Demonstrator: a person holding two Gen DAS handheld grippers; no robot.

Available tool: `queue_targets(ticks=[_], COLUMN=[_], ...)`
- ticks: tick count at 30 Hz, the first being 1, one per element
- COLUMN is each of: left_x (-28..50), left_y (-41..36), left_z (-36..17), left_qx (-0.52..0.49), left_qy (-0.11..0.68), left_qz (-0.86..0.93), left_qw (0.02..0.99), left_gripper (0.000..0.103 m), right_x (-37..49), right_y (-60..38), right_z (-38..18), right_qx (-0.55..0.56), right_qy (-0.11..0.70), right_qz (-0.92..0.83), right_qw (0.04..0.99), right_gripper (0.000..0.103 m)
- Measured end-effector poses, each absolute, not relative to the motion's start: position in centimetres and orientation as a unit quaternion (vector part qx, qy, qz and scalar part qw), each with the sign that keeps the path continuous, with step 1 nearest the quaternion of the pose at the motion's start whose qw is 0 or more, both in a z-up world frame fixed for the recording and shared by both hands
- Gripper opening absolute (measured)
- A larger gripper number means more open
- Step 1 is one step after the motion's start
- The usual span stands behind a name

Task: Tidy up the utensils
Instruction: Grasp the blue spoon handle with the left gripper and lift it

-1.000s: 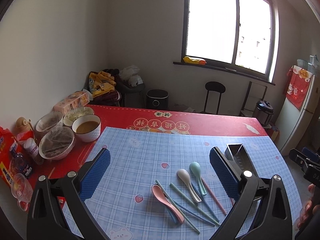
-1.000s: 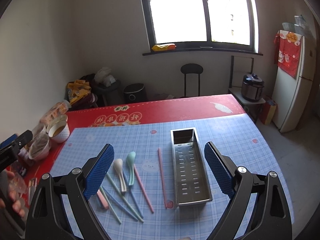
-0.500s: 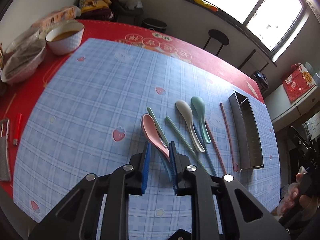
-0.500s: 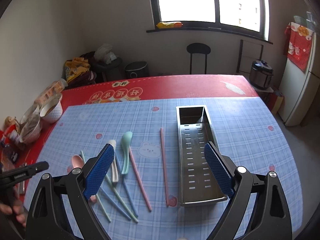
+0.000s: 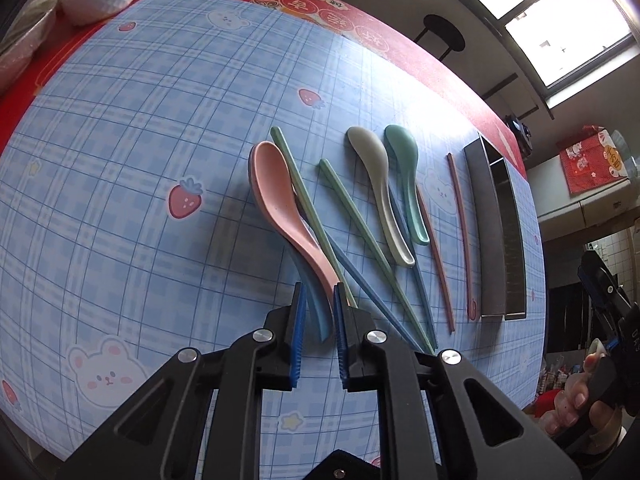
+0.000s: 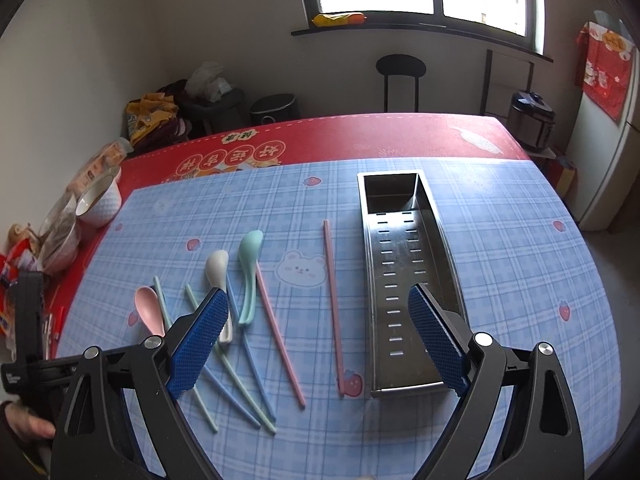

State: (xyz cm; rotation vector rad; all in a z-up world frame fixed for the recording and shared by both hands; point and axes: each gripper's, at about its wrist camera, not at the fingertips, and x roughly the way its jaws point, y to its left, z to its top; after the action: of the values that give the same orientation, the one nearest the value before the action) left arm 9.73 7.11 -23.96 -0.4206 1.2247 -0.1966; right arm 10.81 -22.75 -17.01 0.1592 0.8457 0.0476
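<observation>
On the blue checked mat lie a pink spoon (image 5: 276, 200) stacked on a blue spoon (image 5: 314, 300), a white spoon (image 5: 378, 184), a teal spoon (image 5: 406, 176), green chopsticks (image 5: 352, 220), blue chopsticks (image 5: 416, 280) and pink chopsticks (image 5: 460, 220). My left gripper (image 5: 320, 312) is nearly shut around the handles of the stacked pink and blue spoons, which rest on the mat. My right gripper (image 6: 316, 340) is open and empty above the mat, between the chopsticks and the steel utensil tray (image 6: 404, 280). The spoons also show in the right wrist view: pink (image 6: 150, 312), white (image 6: 218, 276), teal (image 6: 248, 264).
The steel tray (image 5: 500, 232) lies right of the utensils and holds nothing. A white bowl (image 6: 98, 204) and covered bowls (image 6: 60, 240) stand on the red tablecloth (image 6: 360, 136) at the left. A stool (image 6: 400, 76) and a rice cooker (image 6: 532, 120) are beyond the table.
My left gripper came down from a wide-open pose above the table to the pink and blue spoons' handles and closed around them. My right gripper stayed open and tilted slightly down.
</observation>
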Motion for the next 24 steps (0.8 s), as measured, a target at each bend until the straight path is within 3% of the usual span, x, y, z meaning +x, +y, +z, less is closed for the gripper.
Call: queue_targets(ticks=[24], left_x=[11.3], left_y=[5.9], left_z=[-26.6], left_qx=[-0.174], left_qy=[0.589], left_qz=[-0.071], left_qw=[0.786], left_gripper=[0.014], right_x=[10.0], right_y=[-23.8], right_z=[-16.7], right_qx=[0.08], right_qy=[0.41], right_qz=[0.008], right_qw=[0.909], right_gripper=[0.088])
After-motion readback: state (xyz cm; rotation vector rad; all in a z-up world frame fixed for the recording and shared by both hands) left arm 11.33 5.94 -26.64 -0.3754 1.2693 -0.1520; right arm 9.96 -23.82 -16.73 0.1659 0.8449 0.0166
